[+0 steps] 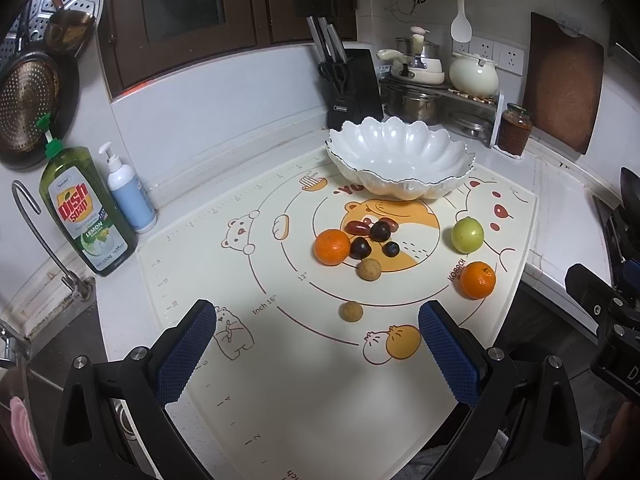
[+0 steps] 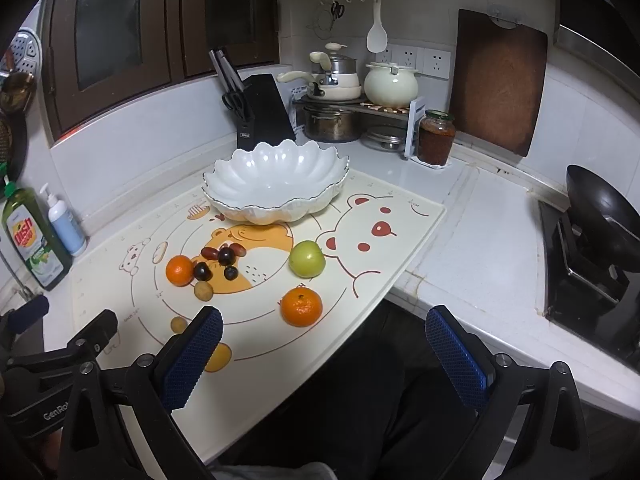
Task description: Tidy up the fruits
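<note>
On the mat (image 1: pixel 280 380), fruits lie loose before the empty bowl (image 1: pixel 400 160): I judge nothing is sorted yet. I keep both hand-held grippers, left (image 1: pixel 318 316) and right (image 2: pixel 324 320), released and back, ready to choose the near orange (image 2: pixel 301 306).

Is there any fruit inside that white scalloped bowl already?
No, the white scalloped bowl holds nothing; the two oranges and the green fruit lie on the cartoon-printed mat.

1. A baking mat (image 1: pixel 280 380) lies on the worktop (image 1: pixel 560 208).
2. The bowl (image 1: pixel 400 156) sits at the mat's far edge.
3. Before it cluster a tangerine (image 1: pixel 331 247), dates (image 1: pixel 358 227) and cherries (image 1: pixel 379 231).
4. An apple (image 1: pixel 467 235) lies right of the cluster, with another tangerine (image 1: pixel 477 280) nearer.
</note>
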{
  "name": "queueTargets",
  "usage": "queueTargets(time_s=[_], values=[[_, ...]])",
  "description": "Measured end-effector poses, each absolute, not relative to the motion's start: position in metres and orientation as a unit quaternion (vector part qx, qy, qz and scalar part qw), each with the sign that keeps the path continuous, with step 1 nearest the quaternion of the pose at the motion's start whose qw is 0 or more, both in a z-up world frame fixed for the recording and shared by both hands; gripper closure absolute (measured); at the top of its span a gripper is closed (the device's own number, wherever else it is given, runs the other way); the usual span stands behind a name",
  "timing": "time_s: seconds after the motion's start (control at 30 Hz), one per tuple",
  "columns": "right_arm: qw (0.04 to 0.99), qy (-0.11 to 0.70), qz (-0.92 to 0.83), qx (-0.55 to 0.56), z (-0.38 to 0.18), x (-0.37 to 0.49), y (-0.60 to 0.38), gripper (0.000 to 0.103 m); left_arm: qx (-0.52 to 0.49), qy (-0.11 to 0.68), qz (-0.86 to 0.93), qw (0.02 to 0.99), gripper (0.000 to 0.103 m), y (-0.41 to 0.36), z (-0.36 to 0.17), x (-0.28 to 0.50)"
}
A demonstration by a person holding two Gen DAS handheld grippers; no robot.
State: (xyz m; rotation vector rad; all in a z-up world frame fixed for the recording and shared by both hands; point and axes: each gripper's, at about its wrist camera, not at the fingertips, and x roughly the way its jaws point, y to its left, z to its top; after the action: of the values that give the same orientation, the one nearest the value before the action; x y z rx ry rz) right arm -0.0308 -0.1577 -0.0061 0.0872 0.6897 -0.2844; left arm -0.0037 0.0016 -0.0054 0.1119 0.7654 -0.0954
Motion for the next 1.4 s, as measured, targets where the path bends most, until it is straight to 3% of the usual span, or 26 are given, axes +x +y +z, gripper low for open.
queueTargets(time_s=[1.4], values=[[0.932,0.333,-0.137,0.045,-0.005,-0.0345,-0.1577,0.0,0.059,0.374,-0.044,0.925,0.0,0.0011,-0.0055,-0.0053]])
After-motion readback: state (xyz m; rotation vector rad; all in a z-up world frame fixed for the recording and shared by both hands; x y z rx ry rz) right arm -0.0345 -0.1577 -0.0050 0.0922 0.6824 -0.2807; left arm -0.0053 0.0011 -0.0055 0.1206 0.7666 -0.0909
